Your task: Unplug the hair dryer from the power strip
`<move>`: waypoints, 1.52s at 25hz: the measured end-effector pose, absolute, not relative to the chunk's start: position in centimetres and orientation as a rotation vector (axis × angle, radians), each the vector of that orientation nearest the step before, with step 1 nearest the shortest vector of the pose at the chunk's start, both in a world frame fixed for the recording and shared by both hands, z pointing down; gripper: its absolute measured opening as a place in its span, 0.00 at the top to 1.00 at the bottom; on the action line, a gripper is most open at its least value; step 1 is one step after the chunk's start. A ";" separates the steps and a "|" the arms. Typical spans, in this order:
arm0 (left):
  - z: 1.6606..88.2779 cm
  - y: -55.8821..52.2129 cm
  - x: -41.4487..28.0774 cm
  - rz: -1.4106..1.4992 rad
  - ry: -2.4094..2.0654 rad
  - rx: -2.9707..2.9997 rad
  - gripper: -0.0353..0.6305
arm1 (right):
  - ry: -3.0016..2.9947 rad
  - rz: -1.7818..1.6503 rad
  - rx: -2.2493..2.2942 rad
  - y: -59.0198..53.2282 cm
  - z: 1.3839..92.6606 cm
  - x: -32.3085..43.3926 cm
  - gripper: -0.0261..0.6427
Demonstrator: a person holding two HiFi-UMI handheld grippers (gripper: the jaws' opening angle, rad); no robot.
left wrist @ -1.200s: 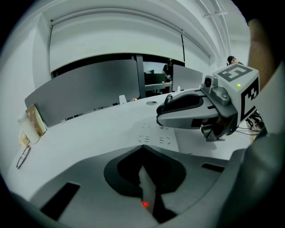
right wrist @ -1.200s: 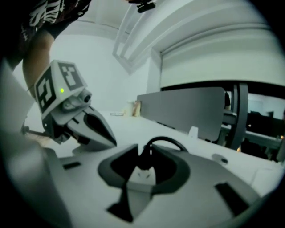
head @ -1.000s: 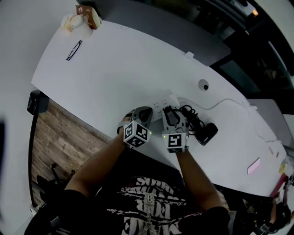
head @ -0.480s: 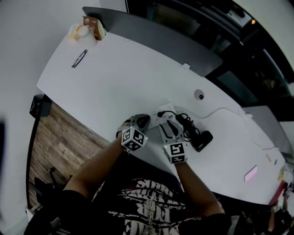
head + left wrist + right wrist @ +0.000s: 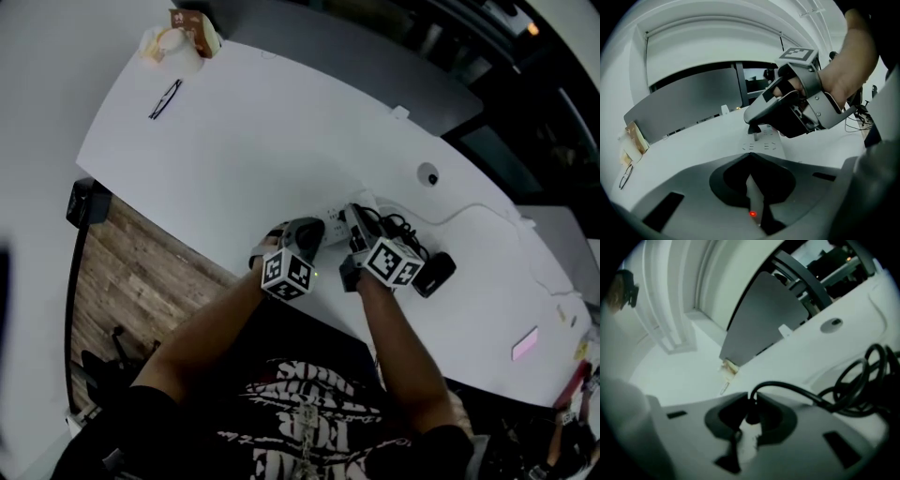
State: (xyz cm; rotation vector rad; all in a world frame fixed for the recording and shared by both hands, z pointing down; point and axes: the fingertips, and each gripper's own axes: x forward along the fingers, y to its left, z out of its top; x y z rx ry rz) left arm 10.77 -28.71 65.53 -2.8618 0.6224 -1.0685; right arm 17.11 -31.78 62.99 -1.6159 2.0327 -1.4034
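Your right gripper [image 5: 750, 399], jaws just closing, clamps the plug [image 5: 751, 418] just above the power strip [image 5: 764, 146]. Your left gripper [image 5: 750, 157], jaws together, apparently rests on it near the worktop's [image 5: 234, 141] front edge.

No text is legible; the white print on the person's black shirt [image 5: 309, 412] is too blurred to read.

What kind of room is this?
Probably an office or meeting room: a long curved white table, a grey divider panel along its far edge, and a round cable port in the tabletop.
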 end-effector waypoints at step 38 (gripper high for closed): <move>65.0 -25.2 12.2 -1.326 0.312 -3.567 0.91 | 2.271 -0.555 -2.180 -27.8 60.8 16.8 0.83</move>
